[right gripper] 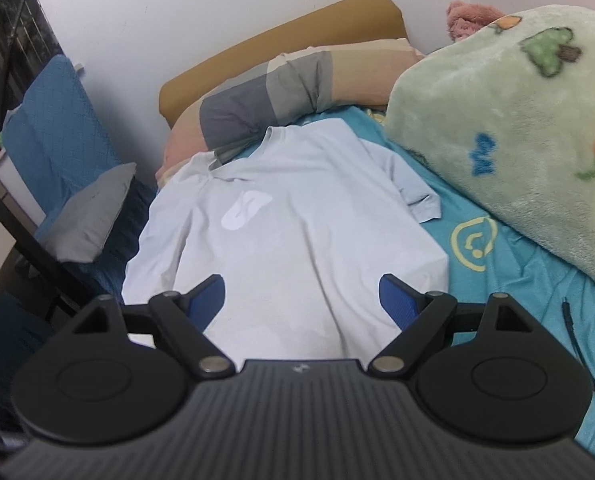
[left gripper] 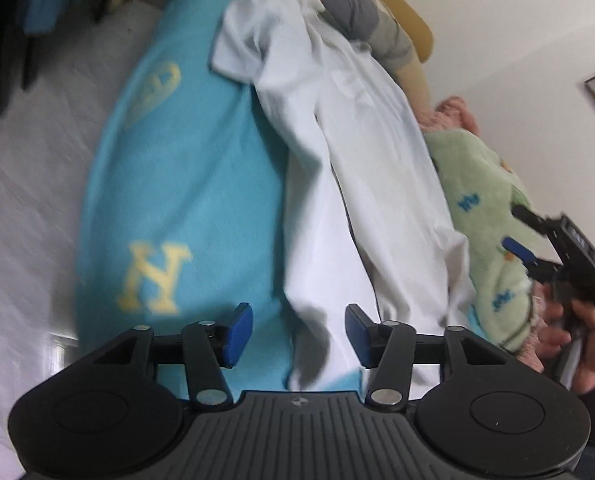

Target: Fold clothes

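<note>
Now both tongs open, left tongs (left gripper: 299, 334) and right tongs (right gripper: 301, 300) above pale blue shirt (right gripper: 289, 232), spread on turquoise sheet (right gripper: 537, 280), green blanket (right gripper: 509, 128) beside.

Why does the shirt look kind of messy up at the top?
The pale shirt lies on the blue sheet, but its collar end rides up onto the striped pillow. One sleeve is crumpled near the green blanket. Both grippers are open and hold nothing.

soft even light, left-wrist motion blur
</note>
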Demonstrator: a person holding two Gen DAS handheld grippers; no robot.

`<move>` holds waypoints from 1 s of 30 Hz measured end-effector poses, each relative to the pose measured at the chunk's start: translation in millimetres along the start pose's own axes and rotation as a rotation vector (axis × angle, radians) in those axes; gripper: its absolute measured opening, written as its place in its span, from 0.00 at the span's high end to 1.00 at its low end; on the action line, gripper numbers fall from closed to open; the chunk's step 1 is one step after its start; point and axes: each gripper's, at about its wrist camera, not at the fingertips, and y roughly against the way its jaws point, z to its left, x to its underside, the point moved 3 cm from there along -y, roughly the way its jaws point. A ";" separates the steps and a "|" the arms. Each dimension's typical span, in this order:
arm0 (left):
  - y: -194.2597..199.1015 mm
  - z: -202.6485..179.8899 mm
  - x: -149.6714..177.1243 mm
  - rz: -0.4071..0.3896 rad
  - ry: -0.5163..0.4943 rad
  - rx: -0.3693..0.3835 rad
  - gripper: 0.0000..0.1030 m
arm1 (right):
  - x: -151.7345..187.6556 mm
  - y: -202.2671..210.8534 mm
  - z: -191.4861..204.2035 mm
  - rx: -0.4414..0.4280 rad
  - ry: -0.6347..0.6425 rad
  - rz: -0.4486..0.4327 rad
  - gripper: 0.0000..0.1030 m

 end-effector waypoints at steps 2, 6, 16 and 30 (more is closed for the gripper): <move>-16.1 -4.9 11.5 0.008 -0.030 0.035 0.45 | 1.1 -1.6 2.7 0.003 0.005 0.006 0.17; -28.0 -21.0 21.0 -0.058 -0.097 0.074 0.44 | 5.1 2.8 -1.4 0.011 -0.002 0.009 0.17; 19.9 -27.2 17.2 -0.024 -0.013 0.039 0.96 | 12.1 2.6 -7.1 0.026 0.020 0.009 0.17; 38.6 19.4 30.1 -0.002 0.127 -0.176 0.50 | 14.0 -6.7 -3.7 0.037 0.112 -0.007 0.17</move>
